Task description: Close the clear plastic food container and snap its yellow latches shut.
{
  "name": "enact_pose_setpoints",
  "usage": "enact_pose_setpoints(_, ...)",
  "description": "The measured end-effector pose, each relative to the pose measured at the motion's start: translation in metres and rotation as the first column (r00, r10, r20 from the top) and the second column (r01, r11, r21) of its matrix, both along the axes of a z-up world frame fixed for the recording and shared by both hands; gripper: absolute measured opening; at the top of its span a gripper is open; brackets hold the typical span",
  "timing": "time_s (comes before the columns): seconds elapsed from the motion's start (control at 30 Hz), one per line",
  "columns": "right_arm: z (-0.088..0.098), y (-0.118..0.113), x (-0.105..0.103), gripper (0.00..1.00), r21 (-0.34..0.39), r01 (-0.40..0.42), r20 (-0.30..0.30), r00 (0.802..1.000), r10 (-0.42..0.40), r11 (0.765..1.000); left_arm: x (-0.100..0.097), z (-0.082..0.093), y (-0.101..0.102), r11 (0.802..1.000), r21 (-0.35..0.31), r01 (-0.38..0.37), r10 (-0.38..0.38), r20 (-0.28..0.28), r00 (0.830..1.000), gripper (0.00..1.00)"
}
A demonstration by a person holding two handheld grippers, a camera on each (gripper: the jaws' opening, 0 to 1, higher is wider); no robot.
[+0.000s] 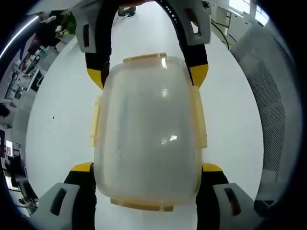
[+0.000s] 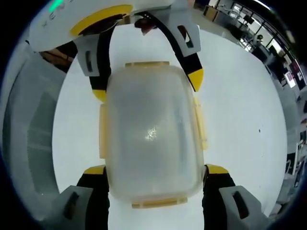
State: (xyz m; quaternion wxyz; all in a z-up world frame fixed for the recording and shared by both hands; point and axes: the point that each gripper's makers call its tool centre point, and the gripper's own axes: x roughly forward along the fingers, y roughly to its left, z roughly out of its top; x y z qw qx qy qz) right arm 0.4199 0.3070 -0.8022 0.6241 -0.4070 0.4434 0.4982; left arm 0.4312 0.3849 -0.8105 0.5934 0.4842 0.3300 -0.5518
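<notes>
Straddling the food container (image 1: 148, 134) with both tools, my left gripper (image 1: 146, 172) at one end and my right gripper (image 2: 156, 175) opposite, jaws wide, I judge the lid seated; next, press each yellow latch (image 1: 199, 115) down.

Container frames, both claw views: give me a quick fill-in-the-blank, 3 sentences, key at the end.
1. The clear container sits on a ____ tabletop.
2. Its latches are coloured ____.
3. In the left gripper view, the left claw straddles the near end while the right claw straddles the ____ end.

Missing words: white; yellow; far
</notes>
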Motion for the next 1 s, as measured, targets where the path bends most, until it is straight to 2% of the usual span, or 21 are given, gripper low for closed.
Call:
enact_pose_setpoints(0.27, 0.001, 0.000, 0.000, 0.81, 0.002, 0.000, 0.005, 1.000, 0.000, 1.000, 0.000, 0.000, 0.000, 1.000, 0.005, -0.001, 0.001, 0.008, 1.000, 0.87)
enact_pose_setpoints(0.47, 0.004, -0.001, -0.002, 0.81, 0.022, -0.008, 0.036, 0.999, 0.007, 1.000, -0.004, 0.000, 0.001, 1.000, -0.003, -0.002, 0.002, 0.022, 1.000, 0.90)
enact_pose_setpoints(0.6, 0.002, -0.007, -0.002, 0.89, 0.032, 0.013, 0.066, 0.998, -0.015, 0.999, -0.006, 0.001, 0.005, 0.999, -0.016, -0.034, 0.034, 0.016, 0.999, 0.91)
enact_pose_setpoints(0.67, 0.002, -0.005, -0.004, 0.92, 0.067, 0.034, 0.062, 0.997, -0.039, 0.997, -0.006, 0.002, 0.006, 0.996, -0.047, -0.073, 0.074, 0.009, 0.997, 0.94)
enact_pose_setpoints(0.73, 0.004, -0.005, -0.006, 0.92, 0.074, 0.037, 0.070, 0.997, -0.042, 0.997, -0.007, 0.001, 0.009, 0.994, -0.056, -0.090, 0.091, 0.008, 0.996, 0.97)
enact_pose_setpoints(1.0, 0.007, -0.005, -0.003, 0.93, 0.087, 0.053, 0.091, 0.994, -0.061, 0.995, -0.005, 0.003, 0.013, 0.992, -0.068, -0.109, 0.111, 0.024, 0.994, 0.99)
